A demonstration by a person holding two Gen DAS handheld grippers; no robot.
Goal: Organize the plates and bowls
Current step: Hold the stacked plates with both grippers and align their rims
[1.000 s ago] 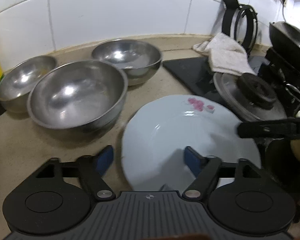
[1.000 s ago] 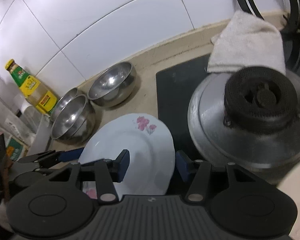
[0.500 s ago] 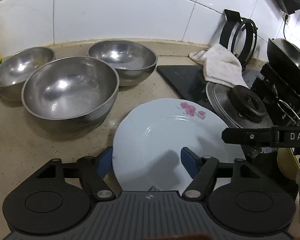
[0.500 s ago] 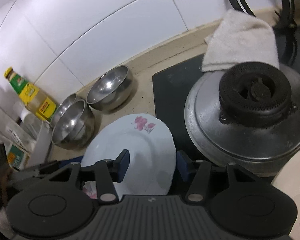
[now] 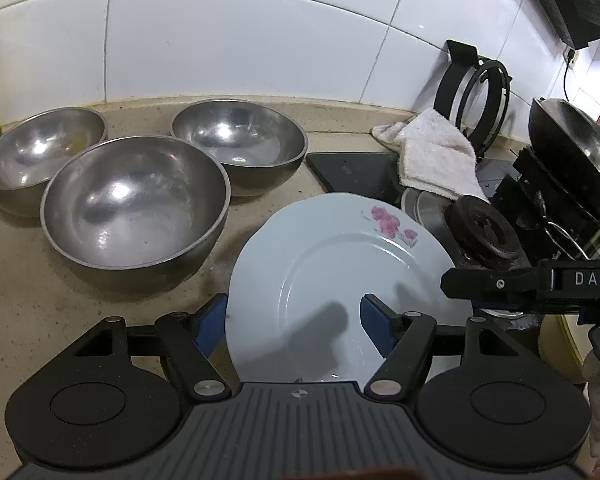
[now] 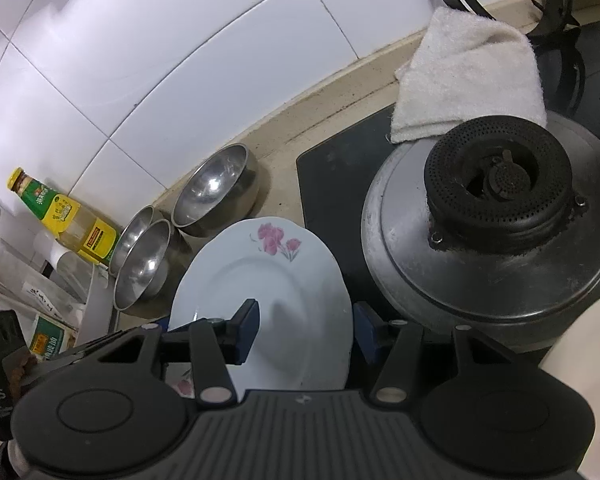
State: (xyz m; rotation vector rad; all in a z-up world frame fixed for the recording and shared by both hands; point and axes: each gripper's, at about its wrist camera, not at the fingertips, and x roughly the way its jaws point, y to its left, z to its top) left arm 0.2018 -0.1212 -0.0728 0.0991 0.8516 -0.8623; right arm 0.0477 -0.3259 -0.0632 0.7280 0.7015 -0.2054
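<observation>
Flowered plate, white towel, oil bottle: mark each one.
Flowered plate (image 5: 320, 264): left wrist view, its flat centre.
White towel (image 6: 468, 76): right wrist view, its folded top.
Oil bottle (image 6: 66, 222): right wrist view, its yellow label.

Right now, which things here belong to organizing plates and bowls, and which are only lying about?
For the job: flowered plate; three steel bowls.

Lying about: white cloth; stove burner; oil bottle; black pan.
</observation>
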